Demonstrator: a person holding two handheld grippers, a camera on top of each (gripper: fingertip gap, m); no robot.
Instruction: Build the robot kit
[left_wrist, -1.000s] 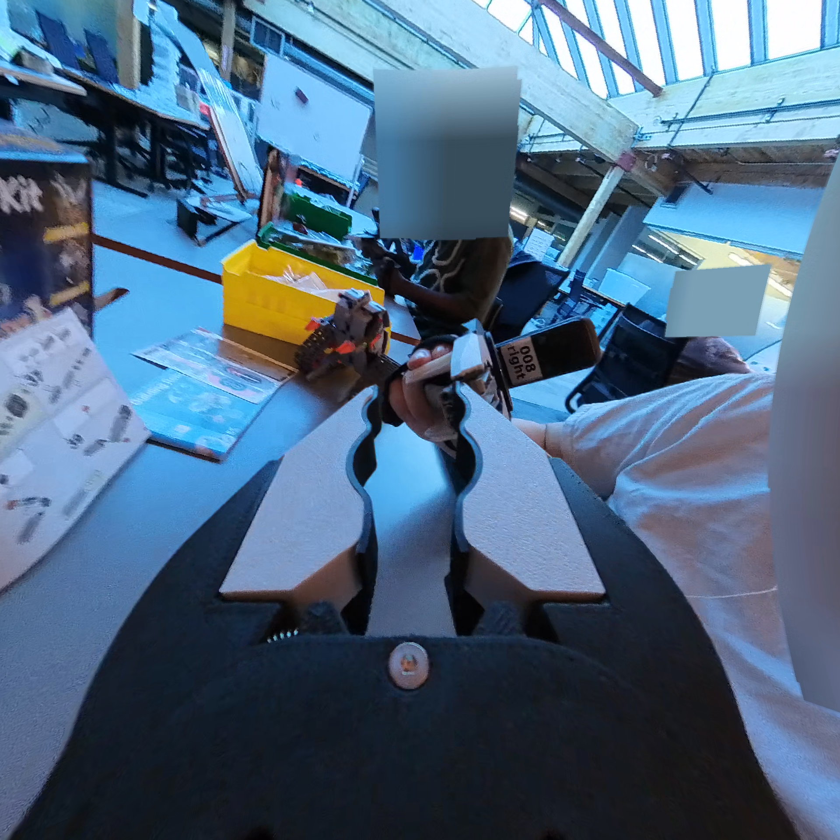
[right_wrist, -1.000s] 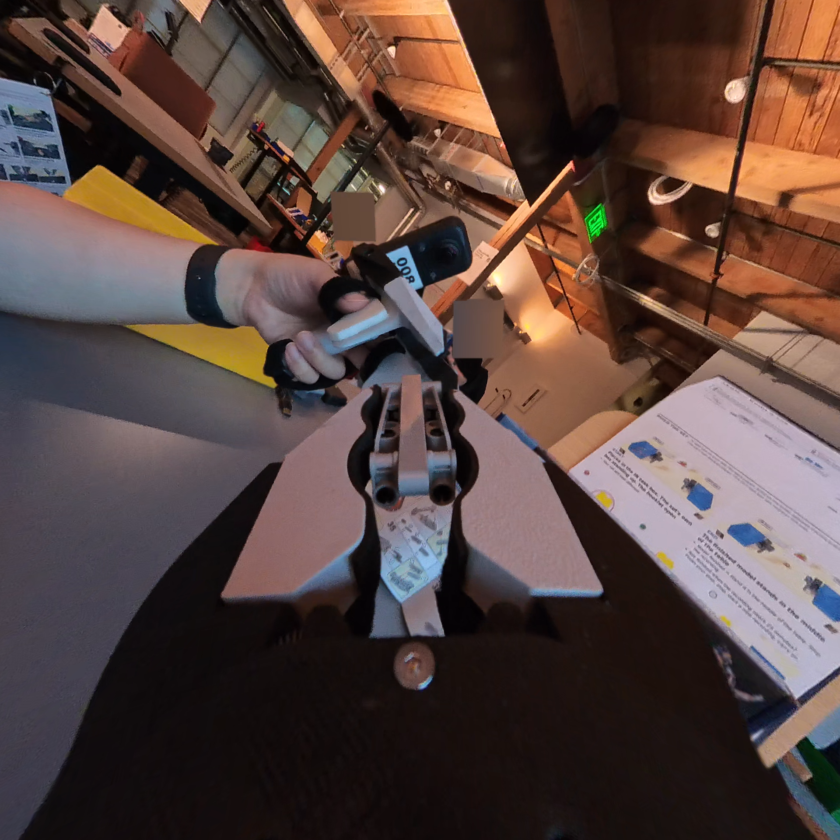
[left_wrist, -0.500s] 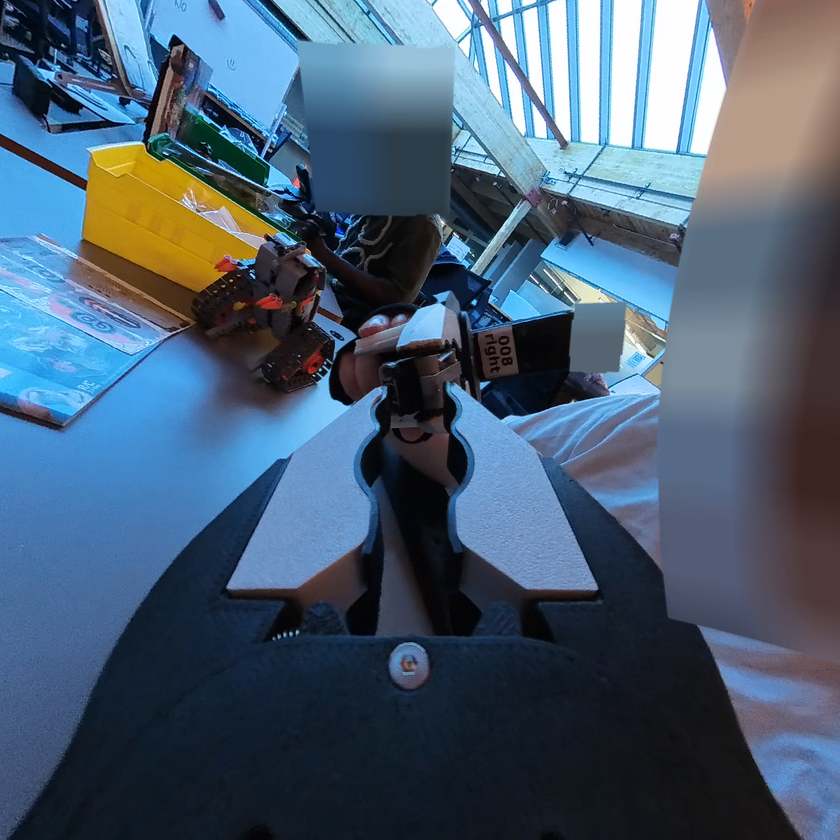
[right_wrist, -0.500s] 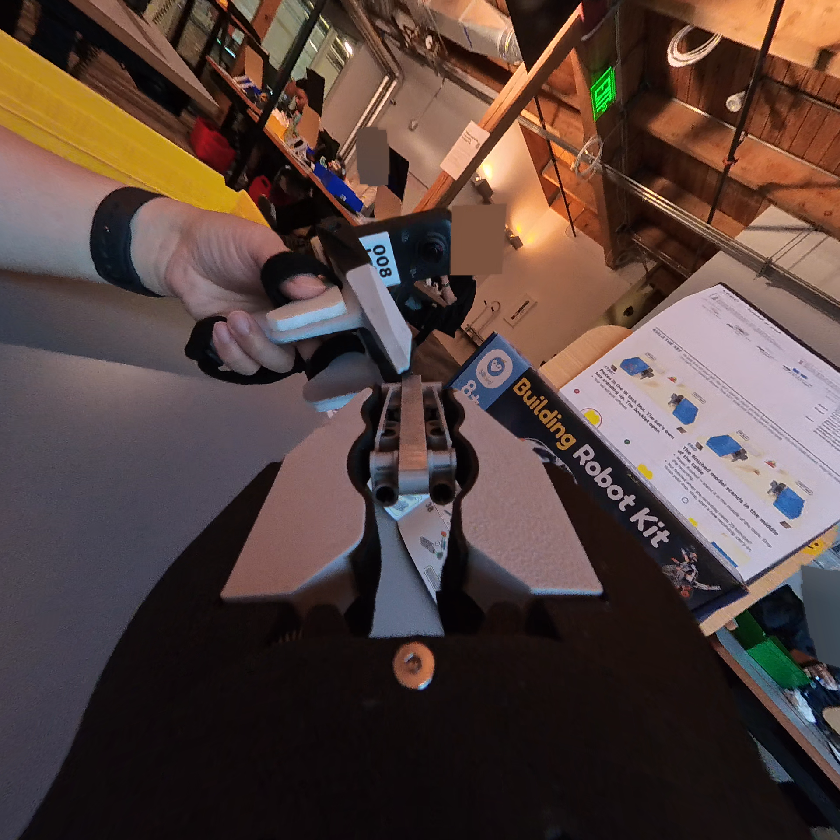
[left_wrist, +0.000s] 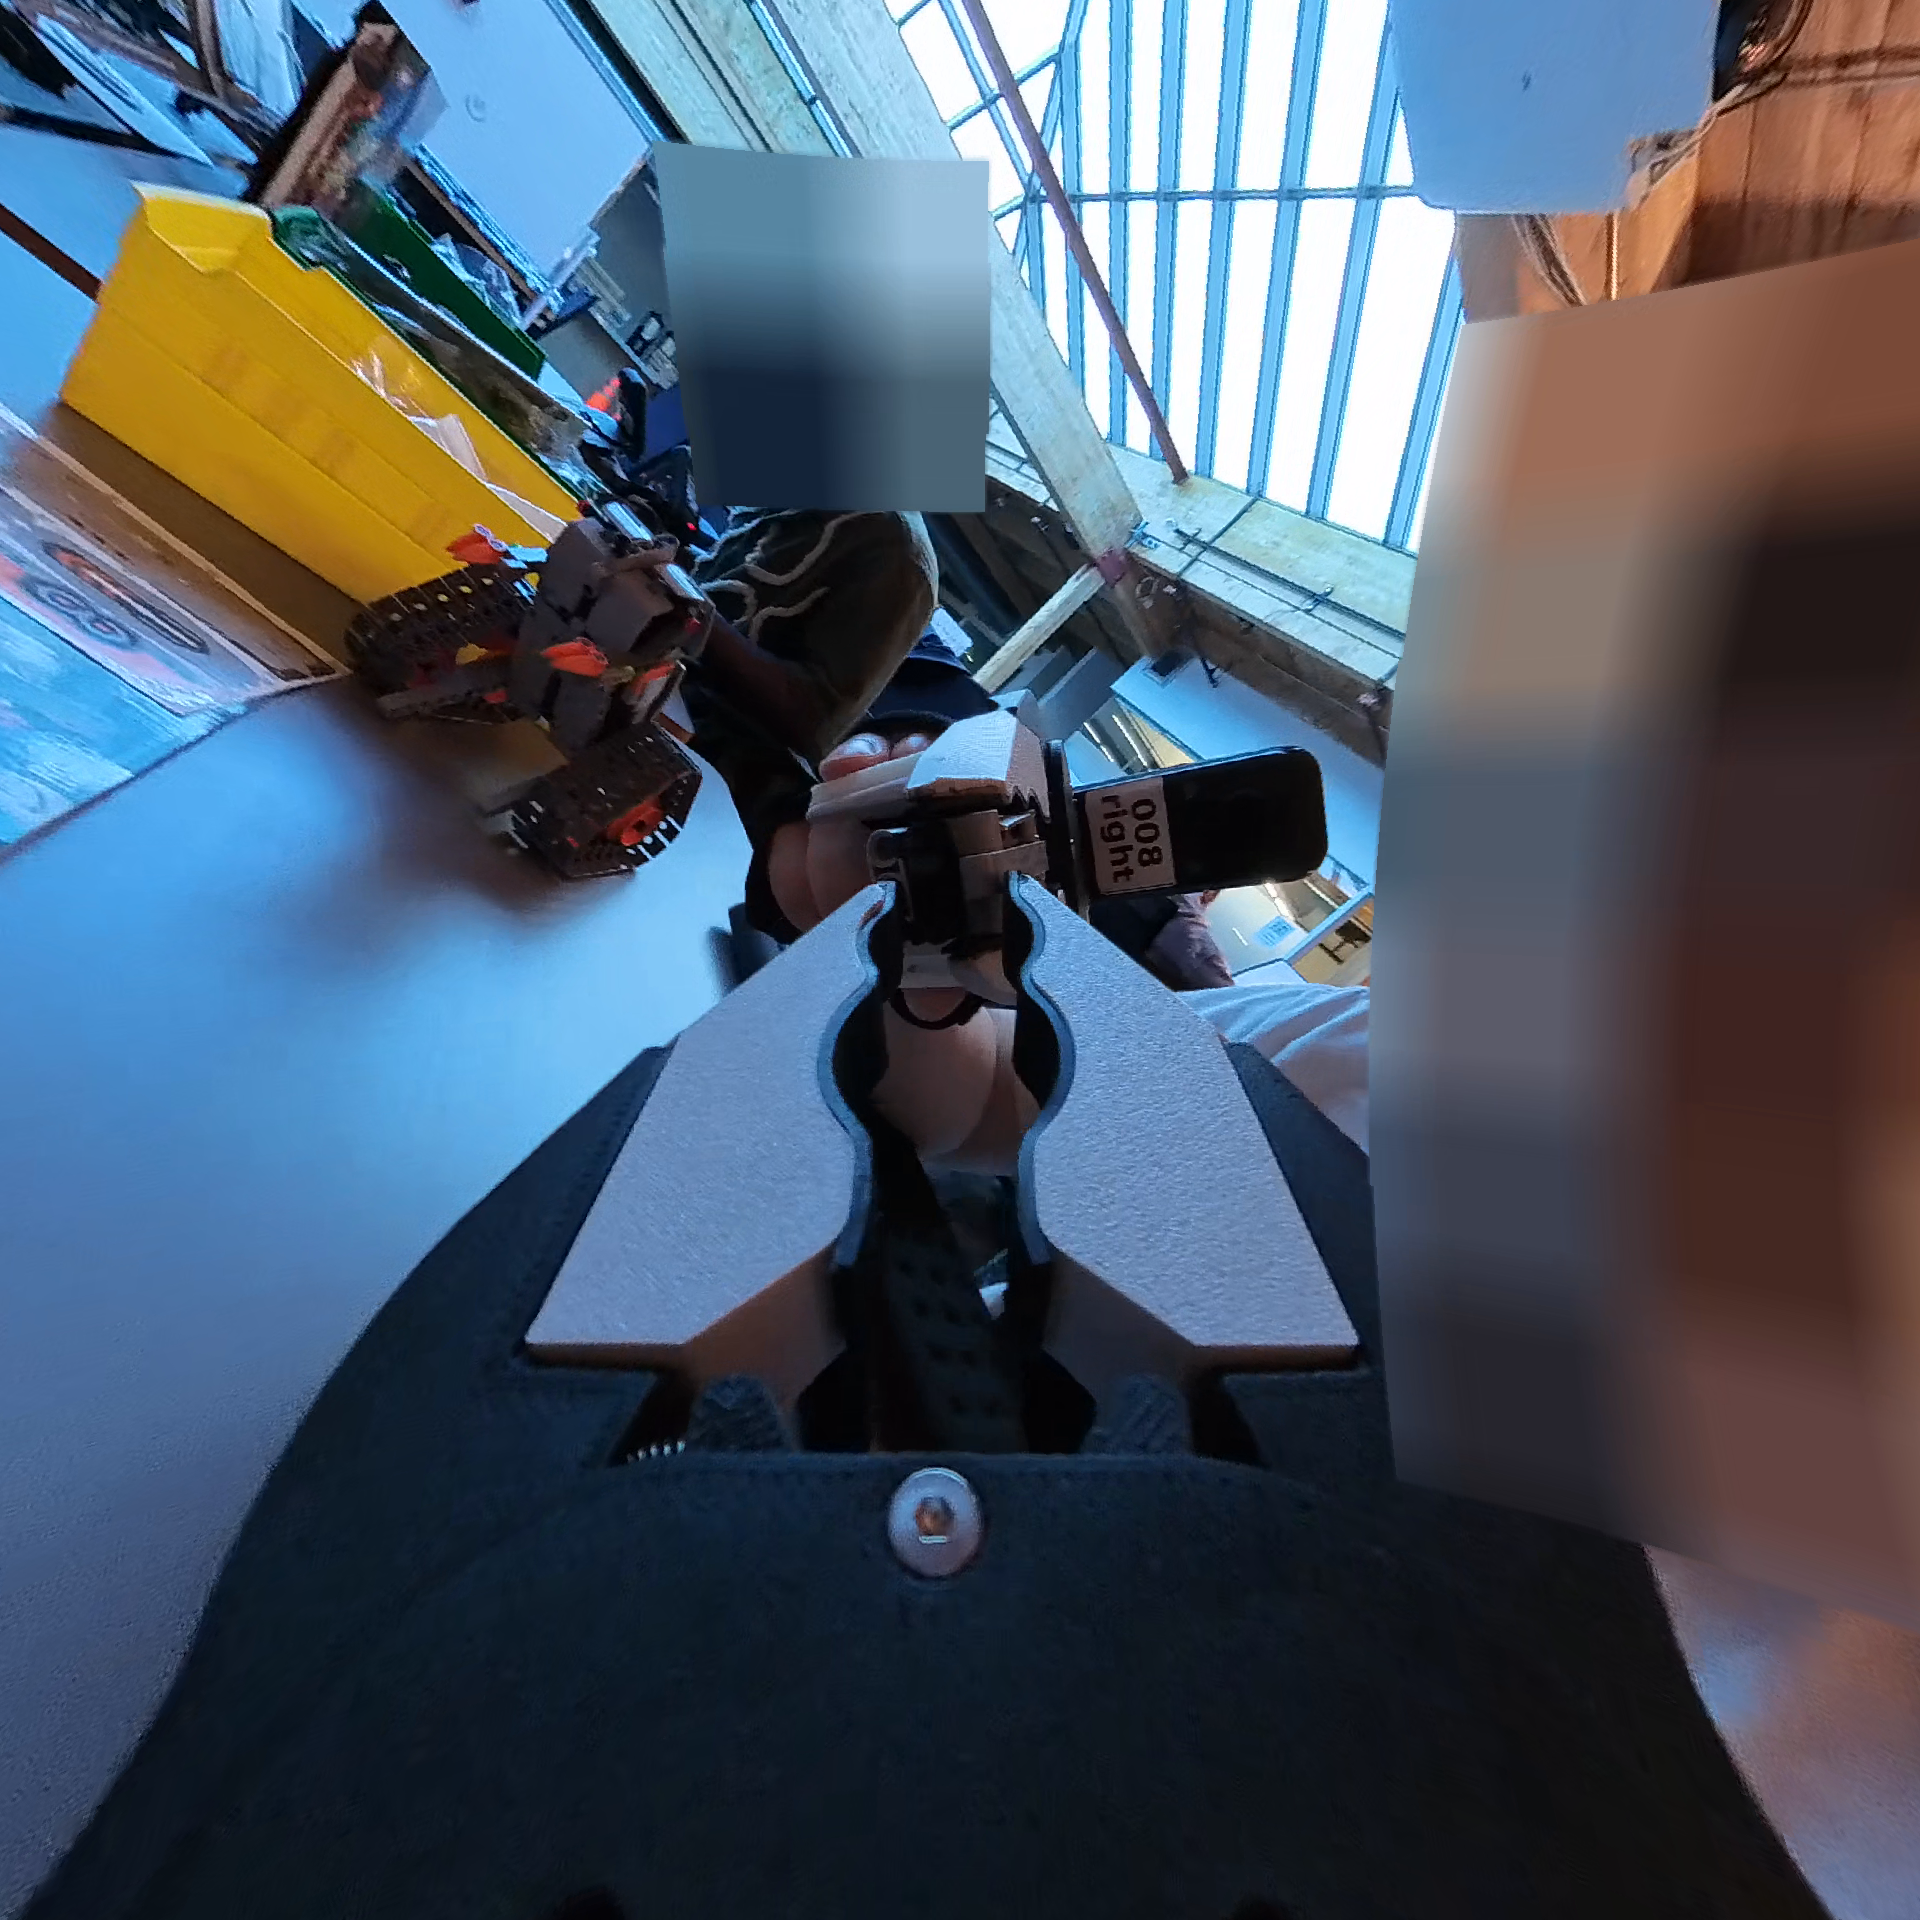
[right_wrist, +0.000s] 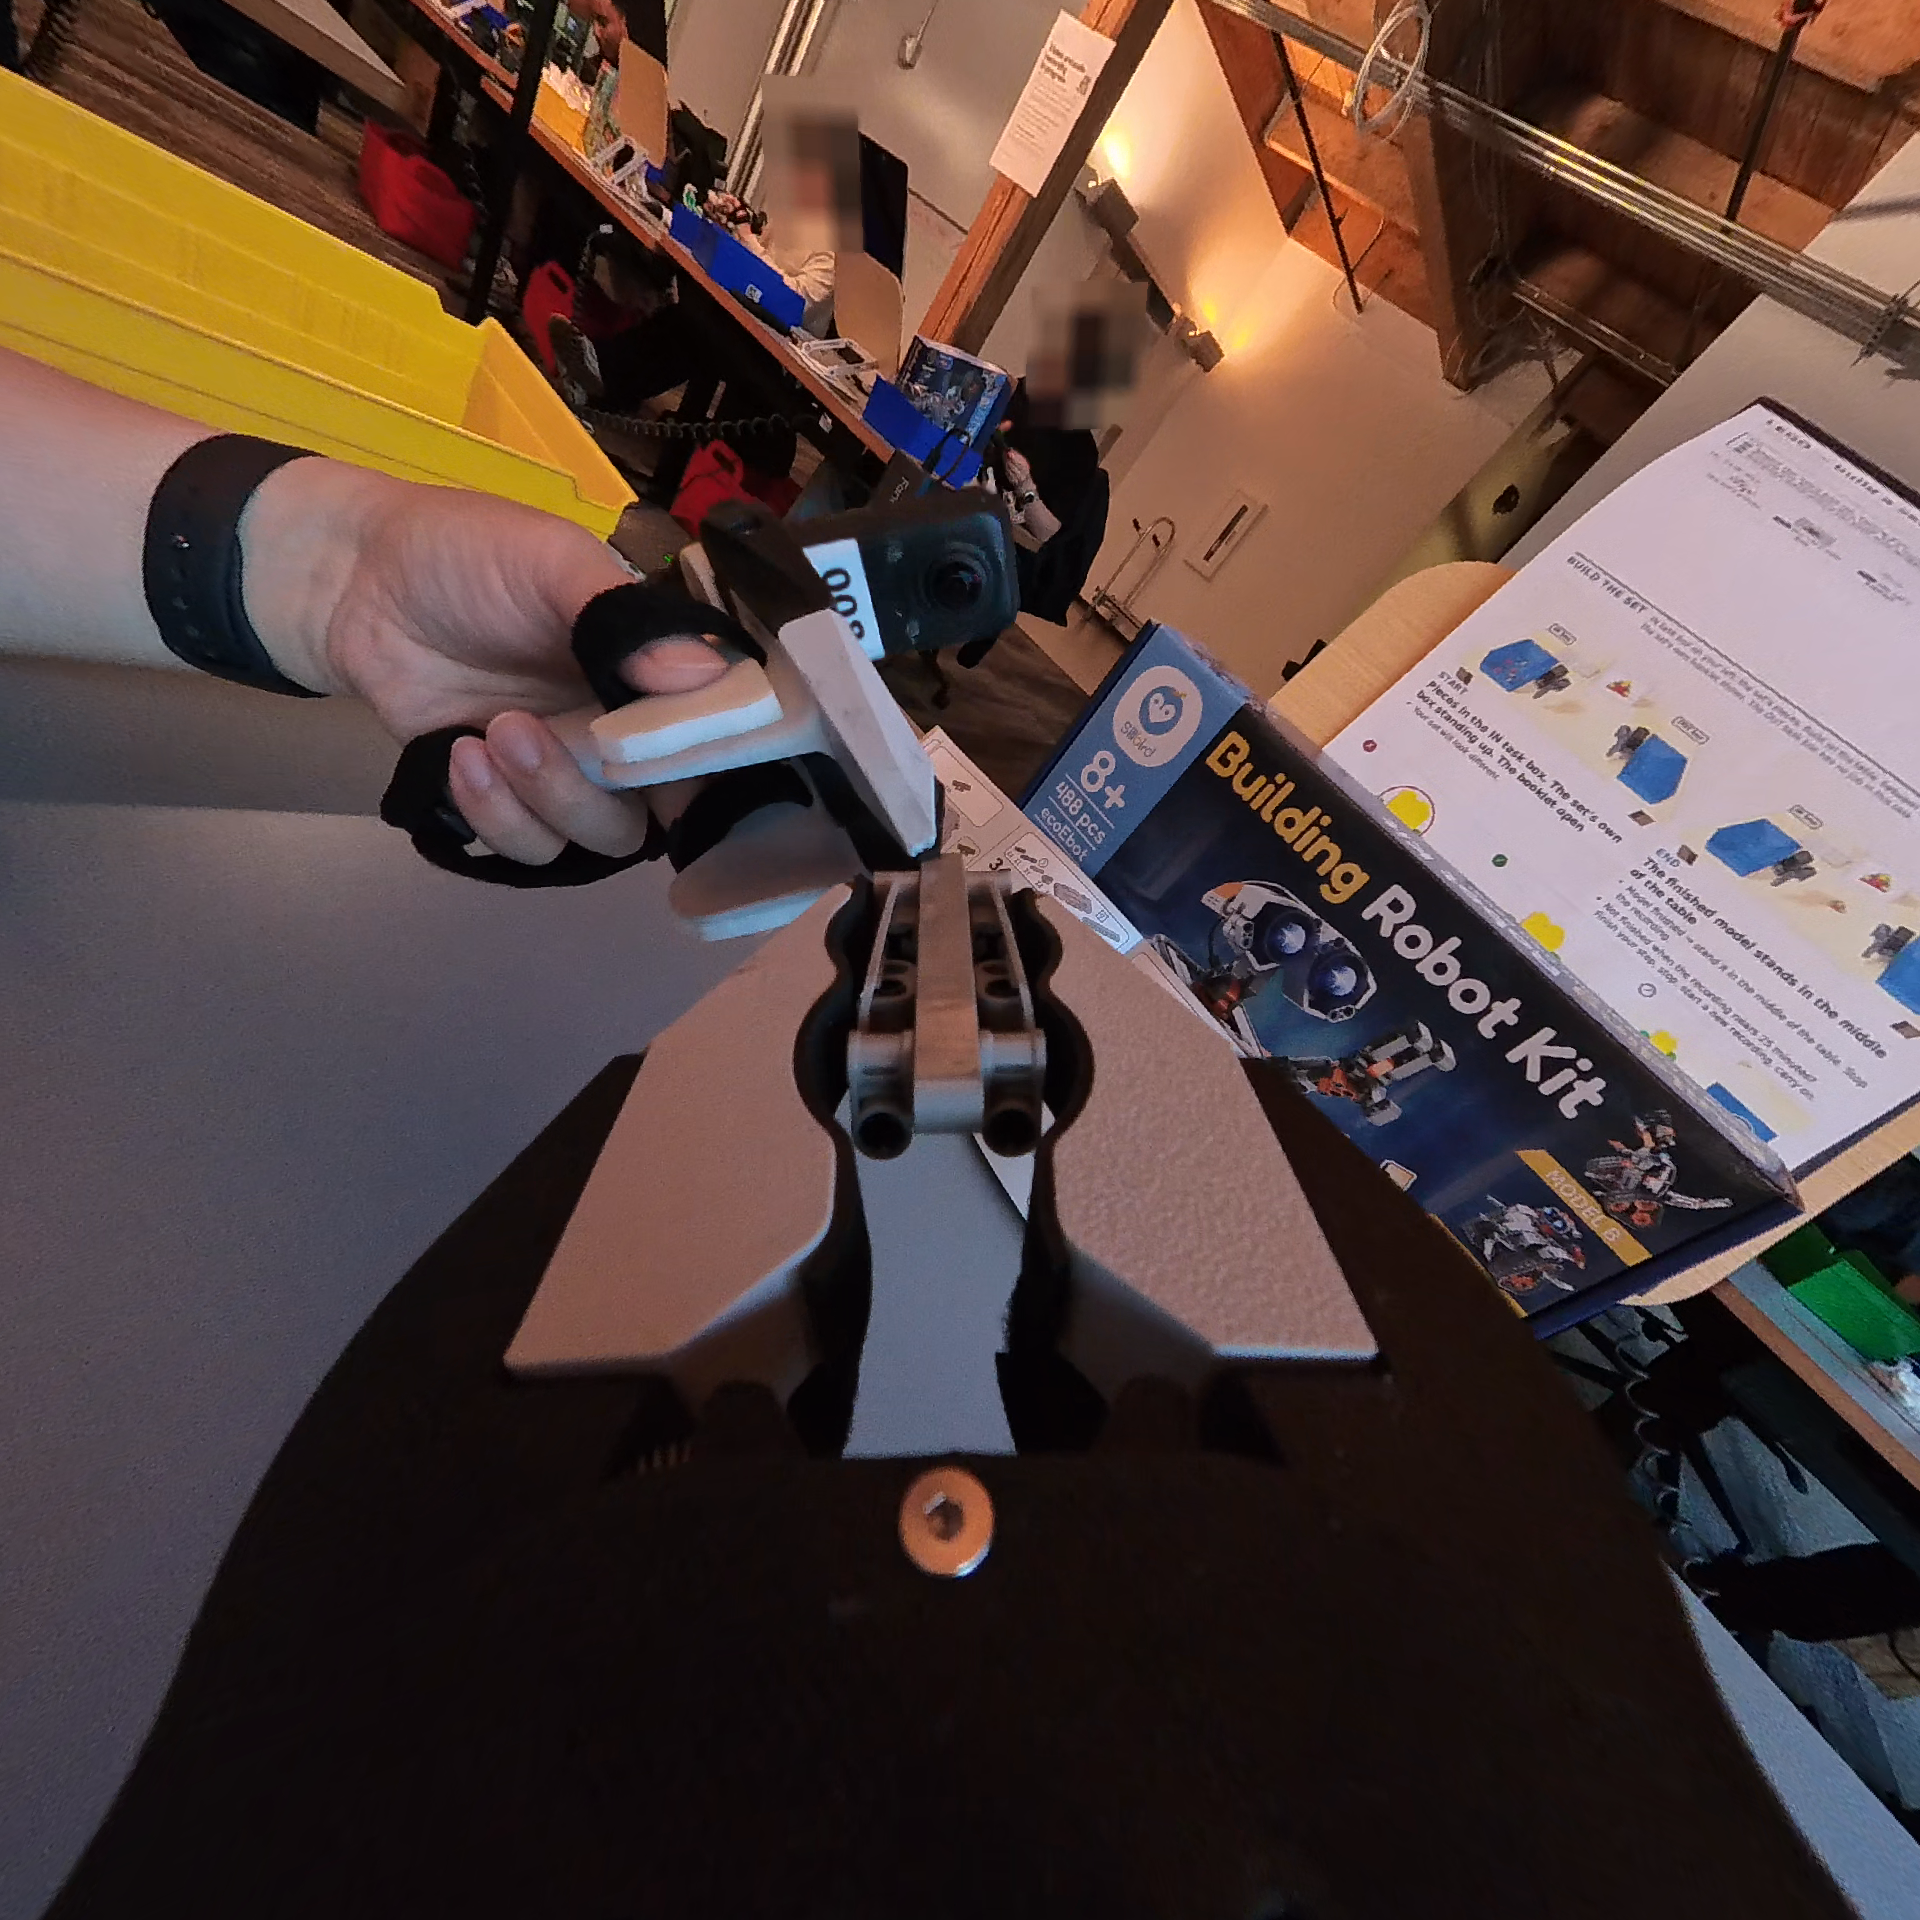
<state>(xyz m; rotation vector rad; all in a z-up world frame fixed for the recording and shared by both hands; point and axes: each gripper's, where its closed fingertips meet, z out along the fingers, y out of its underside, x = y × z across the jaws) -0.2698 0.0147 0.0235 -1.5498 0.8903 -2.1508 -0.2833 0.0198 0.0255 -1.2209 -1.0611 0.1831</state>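
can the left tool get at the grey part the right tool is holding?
Probably yes. The left tool is open, its tips right at the far end of the grey part, with nothing between. The right tool is shut on the part's sides, so only that end looks free.

We bring the two grippers nose to nose: left gripper (left_wrist: 943, 896) now has its tips right at the grey part (left_wrist: 961, 868), vs well short of it 1 s ago. Right gripper (right_wrist: 943, 904) tilts down, so the kit box (right_wrist: 1382, 997) comes into view. Tracked model (left_wrist: 551, 681) looms closer in left view, w/ more skylight (left_wrist: 1247, 239) showing.
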